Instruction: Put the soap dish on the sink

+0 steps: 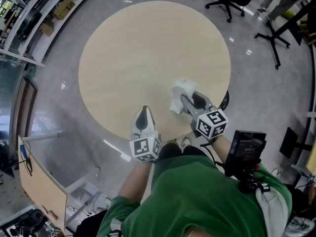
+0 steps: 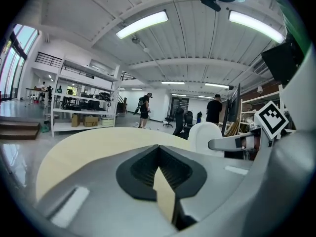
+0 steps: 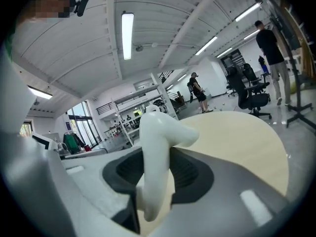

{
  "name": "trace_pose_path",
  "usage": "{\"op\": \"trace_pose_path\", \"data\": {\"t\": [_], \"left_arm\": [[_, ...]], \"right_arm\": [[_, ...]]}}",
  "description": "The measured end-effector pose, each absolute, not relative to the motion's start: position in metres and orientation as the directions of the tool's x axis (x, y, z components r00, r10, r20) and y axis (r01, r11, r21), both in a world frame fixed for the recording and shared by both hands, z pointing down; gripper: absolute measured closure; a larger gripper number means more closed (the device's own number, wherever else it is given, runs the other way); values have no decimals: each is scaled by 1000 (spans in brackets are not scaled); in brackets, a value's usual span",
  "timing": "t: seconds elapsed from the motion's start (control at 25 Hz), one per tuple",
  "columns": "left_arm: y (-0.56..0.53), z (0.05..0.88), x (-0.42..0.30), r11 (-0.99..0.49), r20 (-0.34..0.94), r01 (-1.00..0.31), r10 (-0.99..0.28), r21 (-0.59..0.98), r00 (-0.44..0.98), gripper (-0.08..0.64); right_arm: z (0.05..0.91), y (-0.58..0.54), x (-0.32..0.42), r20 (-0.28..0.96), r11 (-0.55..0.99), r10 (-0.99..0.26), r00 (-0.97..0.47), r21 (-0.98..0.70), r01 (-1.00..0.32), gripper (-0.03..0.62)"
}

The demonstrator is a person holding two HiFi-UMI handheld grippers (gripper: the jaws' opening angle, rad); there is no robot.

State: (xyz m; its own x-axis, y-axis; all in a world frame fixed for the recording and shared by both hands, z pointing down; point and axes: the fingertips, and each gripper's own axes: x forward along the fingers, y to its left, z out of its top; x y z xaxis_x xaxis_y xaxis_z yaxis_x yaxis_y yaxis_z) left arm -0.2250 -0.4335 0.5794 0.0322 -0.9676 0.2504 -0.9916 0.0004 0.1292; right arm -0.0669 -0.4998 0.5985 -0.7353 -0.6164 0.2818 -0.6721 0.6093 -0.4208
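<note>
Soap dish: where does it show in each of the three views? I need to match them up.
Head view: soap dish right of centre, over the round table, in the right claw.
Left gripper view: white shape right of middle, beyond the table's edge.
Right gripper view: centre, clamped between the jaws.
Shared landmark: the round table.

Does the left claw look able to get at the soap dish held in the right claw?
Probably yes: the soap dish sits in the right claw over the table, and the left claw is beside it with nothing between them. Its jaws are together, so they must open first.
</note>
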Motion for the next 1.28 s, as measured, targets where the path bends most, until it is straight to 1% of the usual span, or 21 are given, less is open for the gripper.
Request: {"op": "trace_pose_path", "data": {"t": [0.32, 0.52, 0.96, 1.28], "left_arm": [[-454, 620, -227, -8, 339, -990, -939, 144, 56, 554], [-462, 636, -238, 7, 373, -988, -926, 153, 52, 554], [-473, 658, -252, 4, 415, -984, -907, 176, 70, 554], [-487, 664, -255, -30, 422, -982, -900, 184, 107, 554]], "right_arm": [[653, -525, -85, 382, 579, -566, -730, -446, -682, 449], [681, -537, -99, 429, 558, -536, -727, -467, -686, 449], [720, -546, -116, 508, 500, -473, -720, -518, -694, 449], [740, -552, -115, 566, 407, -426, -706, -577, -708, 449]]}}
